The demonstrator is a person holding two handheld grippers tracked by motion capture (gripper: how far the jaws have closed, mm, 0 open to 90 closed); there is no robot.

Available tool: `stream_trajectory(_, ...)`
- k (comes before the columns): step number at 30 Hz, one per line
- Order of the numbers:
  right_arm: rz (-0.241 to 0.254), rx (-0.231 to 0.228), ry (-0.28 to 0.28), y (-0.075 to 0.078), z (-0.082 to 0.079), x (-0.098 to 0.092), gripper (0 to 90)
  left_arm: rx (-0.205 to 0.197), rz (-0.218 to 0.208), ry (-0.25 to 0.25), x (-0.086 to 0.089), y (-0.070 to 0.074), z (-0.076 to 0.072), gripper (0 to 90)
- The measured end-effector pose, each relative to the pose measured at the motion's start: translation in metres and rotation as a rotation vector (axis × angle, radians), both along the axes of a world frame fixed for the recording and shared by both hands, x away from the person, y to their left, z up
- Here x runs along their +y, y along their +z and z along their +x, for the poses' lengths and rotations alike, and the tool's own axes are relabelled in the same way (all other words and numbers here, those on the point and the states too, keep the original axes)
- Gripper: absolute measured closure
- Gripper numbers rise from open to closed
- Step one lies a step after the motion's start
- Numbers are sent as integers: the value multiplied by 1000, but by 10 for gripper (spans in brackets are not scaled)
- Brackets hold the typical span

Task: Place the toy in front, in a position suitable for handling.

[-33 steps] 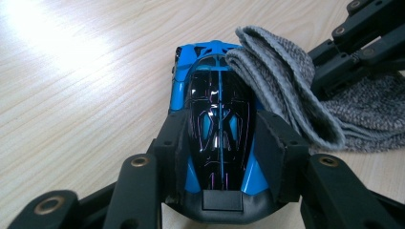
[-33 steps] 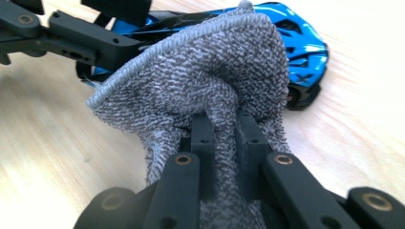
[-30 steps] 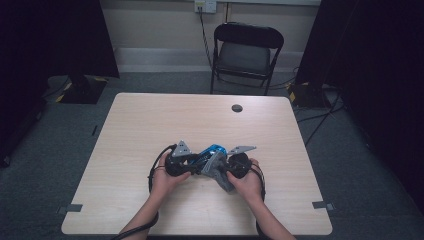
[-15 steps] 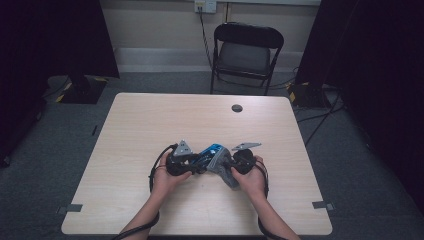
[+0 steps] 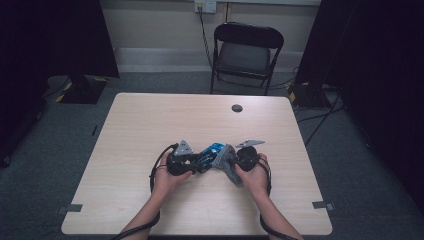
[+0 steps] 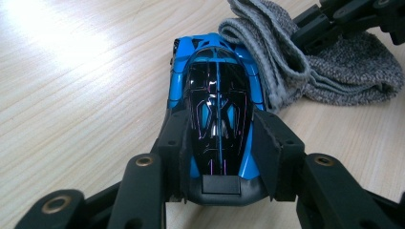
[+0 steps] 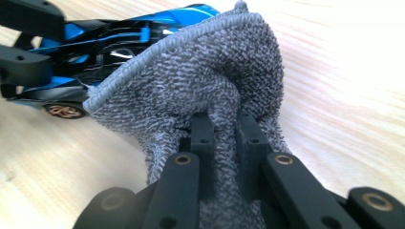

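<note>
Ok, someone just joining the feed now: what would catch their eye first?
The shiny blue toy car near the middle of the wooden table, its rear clamped between the pads of the left gripper, whose jaws have just been closing. Right beside it, at the car's nose, the right gripper pinches a bunched grey knitted cloth that touches the car. Beyond the table stands an empty black folding chair.

The toy car (image 5: 210, 151) sat on the table (image 5: 150, 125) between both grippers, left gripper (image 5: 192, 162) at its 9 o'clock, cloth (image 5: 227, 160) touching it at 3.
</note>
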State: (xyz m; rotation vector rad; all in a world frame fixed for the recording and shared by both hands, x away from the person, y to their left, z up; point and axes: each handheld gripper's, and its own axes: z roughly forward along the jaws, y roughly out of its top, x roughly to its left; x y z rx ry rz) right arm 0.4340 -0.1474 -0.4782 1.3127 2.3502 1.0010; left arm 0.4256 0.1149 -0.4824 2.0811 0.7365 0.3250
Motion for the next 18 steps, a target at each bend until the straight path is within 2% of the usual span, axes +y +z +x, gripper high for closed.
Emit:
stream_trajectory(6, 7, 2, -20, -1, 5, -7, 801, 6, 1, -3, 1, 0, 0, 588)
stream_trajectory(13, -15, -4, -27, 0, 9, -7, 802, 5, 6, -5, 1, 1, 0, 588)
stream_trajectory(18, -6, 12, -46, 0, 12, -8, 802, 2, 4, -5, 1, 0, 0, 589)
